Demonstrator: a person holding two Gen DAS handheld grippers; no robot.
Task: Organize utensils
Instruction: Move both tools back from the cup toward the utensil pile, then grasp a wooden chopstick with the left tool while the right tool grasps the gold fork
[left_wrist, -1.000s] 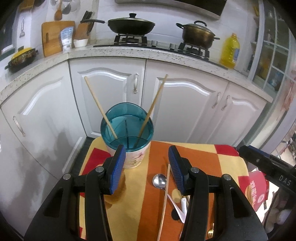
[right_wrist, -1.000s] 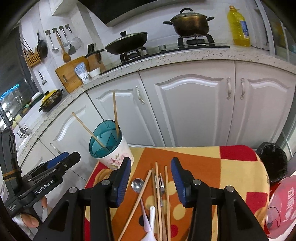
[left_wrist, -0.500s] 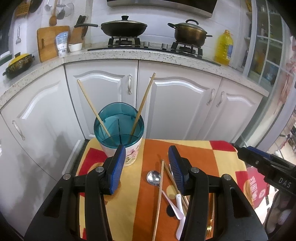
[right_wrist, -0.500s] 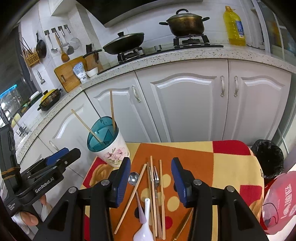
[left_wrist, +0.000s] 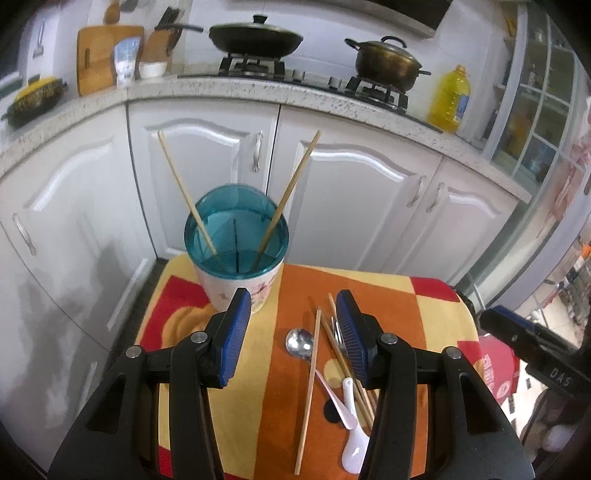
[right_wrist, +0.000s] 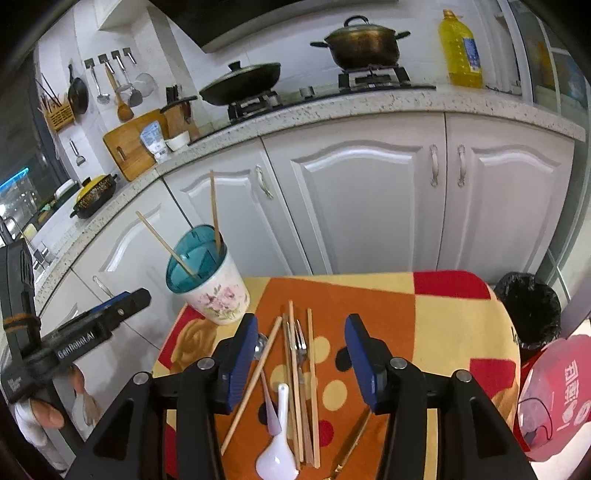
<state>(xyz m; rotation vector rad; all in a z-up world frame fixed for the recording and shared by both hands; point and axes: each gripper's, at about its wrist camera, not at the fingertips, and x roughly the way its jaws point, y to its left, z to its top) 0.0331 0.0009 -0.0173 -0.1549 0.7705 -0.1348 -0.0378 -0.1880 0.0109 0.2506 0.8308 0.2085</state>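
Risk entry: right tongs (right_wrist: 301, 360) open and empty, jaws just widened, above crowded chopsticks (right_wrist: 295, 384), fork (right_wrist: 300, 341) and spoons on worktop (right_wrist: 424, 332), holder cup (right_wrist: 210, 280) at ten o'clock; left tongs (left_wrist: 291, 336) open, empty; likely fault, pinching several touching utensils together.

wrist views angled down, sharing holder (left_wrist: 235, 243), perhaps close
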